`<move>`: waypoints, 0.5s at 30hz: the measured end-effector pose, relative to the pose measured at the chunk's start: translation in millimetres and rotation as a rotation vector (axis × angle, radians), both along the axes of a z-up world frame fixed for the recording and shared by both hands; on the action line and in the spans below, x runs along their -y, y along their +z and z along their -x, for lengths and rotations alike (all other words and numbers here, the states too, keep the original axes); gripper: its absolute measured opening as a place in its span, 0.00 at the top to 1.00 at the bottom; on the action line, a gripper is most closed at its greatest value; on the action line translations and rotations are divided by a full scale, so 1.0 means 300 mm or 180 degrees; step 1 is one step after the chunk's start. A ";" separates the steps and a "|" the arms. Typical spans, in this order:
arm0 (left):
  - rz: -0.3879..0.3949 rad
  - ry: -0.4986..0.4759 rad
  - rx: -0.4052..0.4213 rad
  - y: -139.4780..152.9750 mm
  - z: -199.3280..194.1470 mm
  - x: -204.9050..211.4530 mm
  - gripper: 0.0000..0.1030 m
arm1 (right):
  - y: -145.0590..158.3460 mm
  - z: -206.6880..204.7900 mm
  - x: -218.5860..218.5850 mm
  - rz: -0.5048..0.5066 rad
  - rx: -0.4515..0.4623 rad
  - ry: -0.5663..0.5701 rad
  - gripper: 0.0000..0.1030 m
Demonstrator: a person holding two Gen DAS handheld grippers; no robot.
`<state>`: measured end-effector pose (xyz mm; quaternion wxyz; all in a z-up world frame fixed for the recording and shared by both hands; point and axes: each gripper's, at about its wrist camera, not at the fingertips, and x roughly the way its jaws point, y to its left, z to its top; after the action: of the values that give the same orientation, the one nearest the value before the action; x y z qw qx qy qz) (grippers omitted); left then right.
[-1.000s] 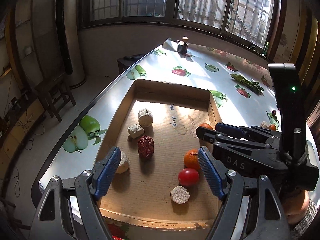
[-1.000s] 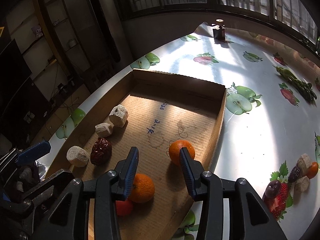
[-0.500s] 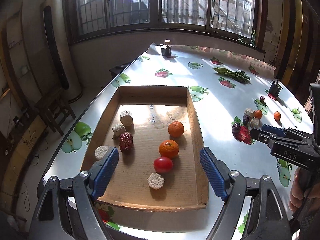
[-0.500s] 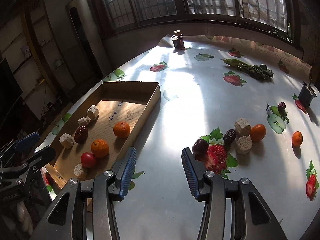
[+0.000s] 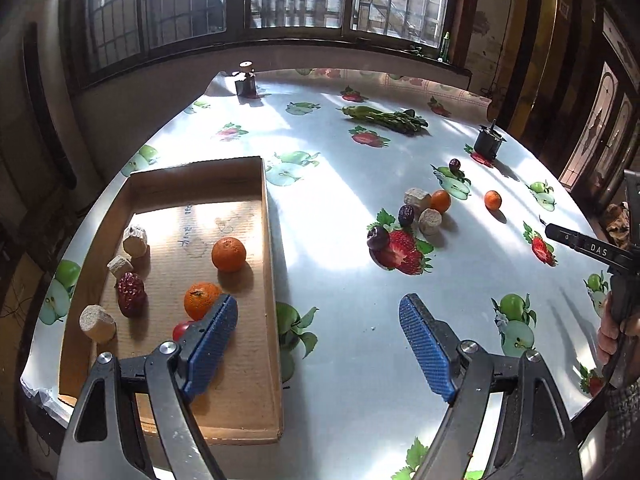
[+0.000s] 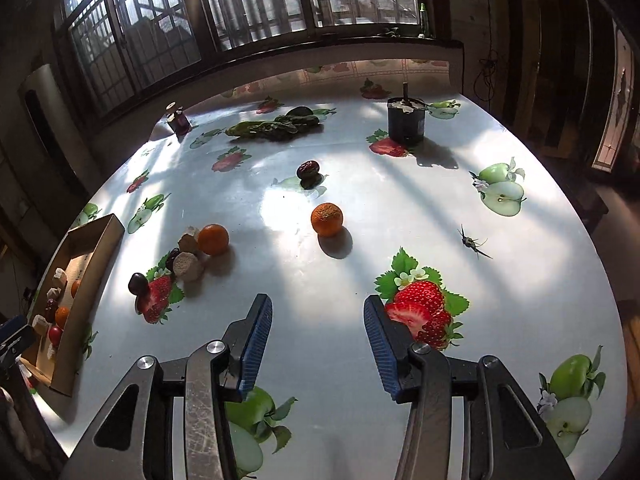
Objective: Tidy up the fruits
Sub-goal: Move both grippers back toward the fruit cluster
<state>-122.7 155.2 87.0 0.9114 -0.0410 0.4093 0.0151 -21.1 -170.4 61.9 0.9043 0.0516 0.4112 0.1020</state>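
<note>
Your right gripper hung low in its frame with jaws parted on bare tablecloth, having just been widening, nothing between them. Your left gripper gaped wider, also empty, its left finger over the cardboard tray. That tray ran lengthwise away from you at the frame's left, holding two oranges. Farther up, a lone orange sat mid-frame, a wrinkled date beyond it.
</note>
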 end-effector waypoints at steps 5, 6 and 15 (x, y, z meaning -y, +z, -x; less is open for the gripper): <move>0.0029 -0.0170 -0.0048 -0.026 -0.087 0.077 0.20 | -0.038 -0.066 0.020 -0.0184 -0.0133 -0.0037 0.50; 0.0035 -0.0196 -0.0044 -0.031 -0.108 0.092 0.20 | -0.044 -0.079 0.011 -0.0207 -0.0153 -0.0019 0.50; 0.0137 -0.0298 -0.0174 -0.113 -0.292 0.156 0.45 | -0.083 -0.181 -0.051 -0.0266 -0.0187 -0.0031 0.50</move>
<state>-35.3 108.6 52.9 0.8984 -0.0410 0.4357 -0.0353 33.3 -155.1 37.0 0.8894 0.0943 0.4327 0.1131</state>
